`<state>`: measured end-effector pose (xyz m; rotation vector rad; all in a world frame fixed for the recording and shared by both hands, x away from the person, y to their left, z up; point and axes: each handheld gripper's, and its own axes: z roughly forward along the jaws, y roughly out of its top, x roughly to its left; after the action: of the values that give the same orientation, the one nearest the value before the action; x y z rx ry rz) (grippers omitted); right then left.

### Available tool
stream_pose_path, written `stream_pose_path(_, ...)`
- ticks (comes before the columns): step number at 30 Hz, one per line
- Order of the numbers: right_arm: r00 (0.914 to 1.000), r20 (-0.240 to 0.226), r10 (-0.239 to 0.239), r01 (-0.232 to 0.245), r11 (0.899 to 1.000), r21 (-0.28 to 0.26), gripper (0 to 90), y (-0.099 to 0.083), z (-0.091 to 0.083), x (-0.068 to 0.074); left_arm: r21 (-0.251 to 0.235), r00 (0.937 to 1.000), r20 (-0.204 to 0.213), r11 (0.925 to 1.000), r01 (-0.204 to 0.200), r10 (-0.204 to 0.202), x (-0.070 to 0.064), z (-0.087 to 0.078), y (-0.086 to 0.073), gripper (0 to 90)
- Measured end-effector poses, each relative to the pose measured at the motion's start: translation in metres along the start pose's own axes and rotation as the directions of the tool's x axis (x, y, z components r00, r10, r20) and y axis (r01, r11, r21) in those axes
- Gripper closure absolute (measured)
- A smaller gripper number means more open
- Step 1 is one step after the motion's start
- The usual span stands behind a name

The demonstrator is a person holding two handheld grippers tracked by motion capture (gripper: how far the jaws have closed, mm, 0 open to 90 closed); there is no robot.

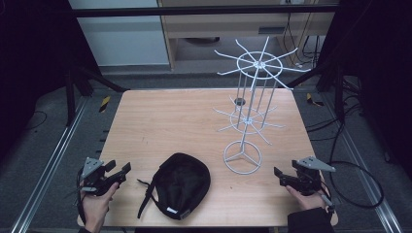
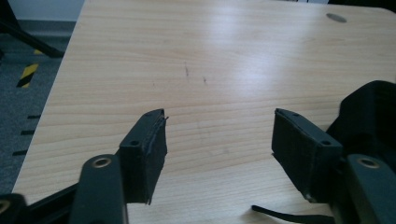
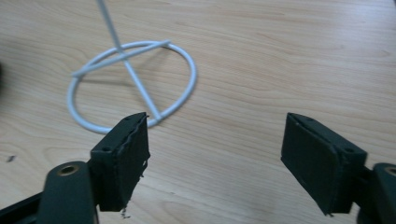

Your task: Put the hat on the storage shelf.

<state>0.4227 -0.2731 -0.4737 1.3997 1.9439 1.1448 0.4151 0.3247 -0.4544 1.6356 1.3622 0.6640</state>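
A black cap lies on the wooden table near the front edge, its strap trailing to the left. A white wire display stand rises right of the cap, with a ring base and two tiers of radiating hooks. My left gripper is held at the table's front left corner, open, with bare wood between its jaws. The cap's edge and strap lie at the right of the left gripper view. My right gripper is held at the front right, open, facing the ring base.
A small dark round hole sits in the table behind the stand. Metal rails run along the floor on both sides. Cables loop on the floor to the right. A cabinet stands beyond the table.
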Motion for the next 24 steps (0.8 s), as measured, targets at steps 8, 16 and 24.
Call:
stream_pose_path(8,0.9950,-0.085,-0.051,0.052,0.999,0.015,36.2,0.002,-0.003,0.022,0.029,0.9973,0.070,0.9994,0.019,-0.021,-0.016,-0.012,-0.001,42.8)
stream_pose_path(16,0.9699,-0.212,-0.119,0.123,0.992,0.007,44.1,0.011,0.001,0.060,0.085,0.9905,0.135,0.9957,-0.037,0.025,-0.040,-0.010,-0.004,45.3)
stream_pose_path(24,0.9428,-0.292,-0.161,0.167,0.986,-0.005,48.6,0.020,0.010,0.095,0.116,0.9826,0.170,0.9887,-0.095,0.074,-0.055,0.000,-0.006,45.3)
